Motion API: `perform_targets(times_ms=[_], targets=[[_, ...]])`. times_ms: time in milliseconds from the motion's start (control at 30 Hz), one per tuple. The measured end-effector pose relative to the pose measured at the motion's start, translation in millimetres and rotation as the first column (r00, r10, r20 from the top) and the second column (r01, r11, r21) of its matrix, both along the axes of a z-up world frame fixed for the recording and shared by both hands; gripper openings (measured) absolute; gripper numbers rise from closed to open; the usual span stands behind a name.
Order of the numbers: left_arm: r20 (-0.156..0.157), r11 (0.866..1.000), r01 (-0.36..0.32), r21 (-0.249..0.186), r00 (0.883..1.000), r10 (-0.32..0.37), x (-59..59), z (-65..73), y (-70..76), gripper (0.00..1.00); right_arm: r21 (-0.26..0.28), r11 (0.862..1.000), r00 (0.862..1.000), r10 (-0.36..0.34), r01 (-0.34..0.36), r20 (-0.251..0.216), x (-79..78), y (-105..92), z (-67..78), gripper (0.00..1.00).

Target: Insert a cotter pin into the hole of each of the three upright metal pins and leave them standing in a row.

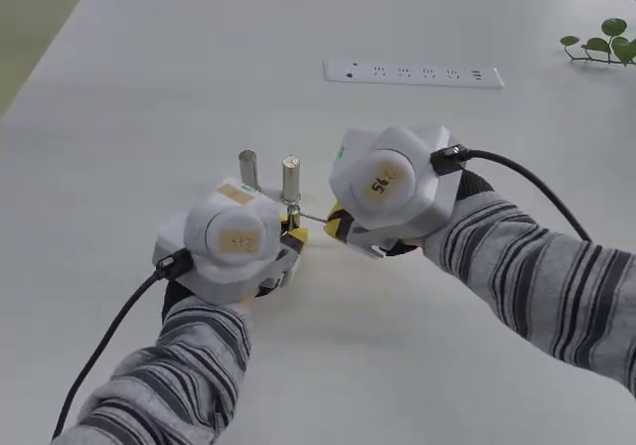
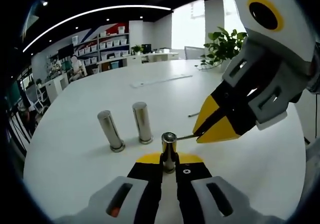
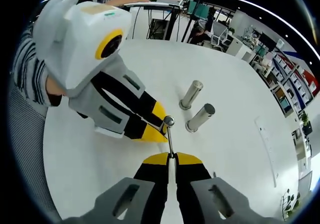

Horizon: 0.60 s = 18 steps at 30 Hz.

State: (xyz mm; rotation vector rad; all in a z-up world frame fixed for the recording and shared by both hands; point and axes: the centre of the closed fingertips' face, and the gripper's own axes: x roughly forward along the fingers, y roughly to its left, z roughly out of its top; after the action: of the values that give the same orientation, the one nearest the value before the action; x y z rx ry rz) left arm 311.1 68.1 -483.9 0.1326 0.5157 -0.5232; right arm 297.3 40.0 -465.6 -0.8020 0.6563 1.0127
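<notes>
Two steel pins [image 1: 248, 168] [image 1: 291, 178] stand upright side by side on the white table. Just in front of them a third pin [image 2: 169, 149] stands upright with my left gripper [image 2: 169, 160] shut on its lower part. My right gripper [image 3: 171, 156] is shut on a thin cotter pin [image 3: 170, 139] and holds it level. The cotter pin's tip meets the third pin's side just under its top [image 3: 169, 120]. How far it goes in is too small to tell. In the head view the left gripper [image 1: 293, 234] and right gripper [image 1: 333, 222] face each other tip to tip.
A white power strip [image 1: 412, 73] lies far back on the table, and a green plant [image 1: 601, 46] sits at the back right edge. Another thin cotter pin [image 2: 193, 115] lies on the table behind the right gripper's tips. Cables trail from both grippers.
</notes>
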Motion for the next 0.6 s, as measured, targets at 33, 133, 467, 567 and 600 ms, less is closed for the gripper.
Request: perform_targets(times_ms=[33, 133, 467, 567, 600], targets=[[0.001, 1.000, -0.004, 0.001, 1.000, 0.004, -0.3, 0.1, 0.1, 0.05, -0.002, 1.000, 1.000, 0.002, -0.002, 0.000, -0.5, 0.0, 0.2, 0.00], [0.001, 1.000, -0.015, -0.001, 1.000, 0.015, 0.1, -0.1, 0.8, 0.05, 0.000, 1.000, 1.000, 0.004, -0.004, 0.002, -1.1, 0.5, 1.0, 0.00], [0.010, 1.000, -0.026, 0.010, 1.000, 0.025, 0.2, -0.9, 0.6, 0.05, 0.008, 1.000, 0.999, 0.030, -0.030, 0.029, -2.7, 2.5, 7.5, 0.00], [0.010, 0.999, -0.032, 0.008, 0.999, 0.032, 0.5, -0.7, 0.7, 0.05, 0.005, 1.000, 0.999, 0.029, -0.029, 0.029, -2.0, 3.1, 6.9, 0.00], [0.010, 0.999, -0.034, 0.007, 0.999, 0.034, 0.6, -0.7, 0.8, 0.05, 0.005, 1.000, 0.999, 0.030, -0.030, 0.030, -1.6, 3.2, 6.9, 0.00]])
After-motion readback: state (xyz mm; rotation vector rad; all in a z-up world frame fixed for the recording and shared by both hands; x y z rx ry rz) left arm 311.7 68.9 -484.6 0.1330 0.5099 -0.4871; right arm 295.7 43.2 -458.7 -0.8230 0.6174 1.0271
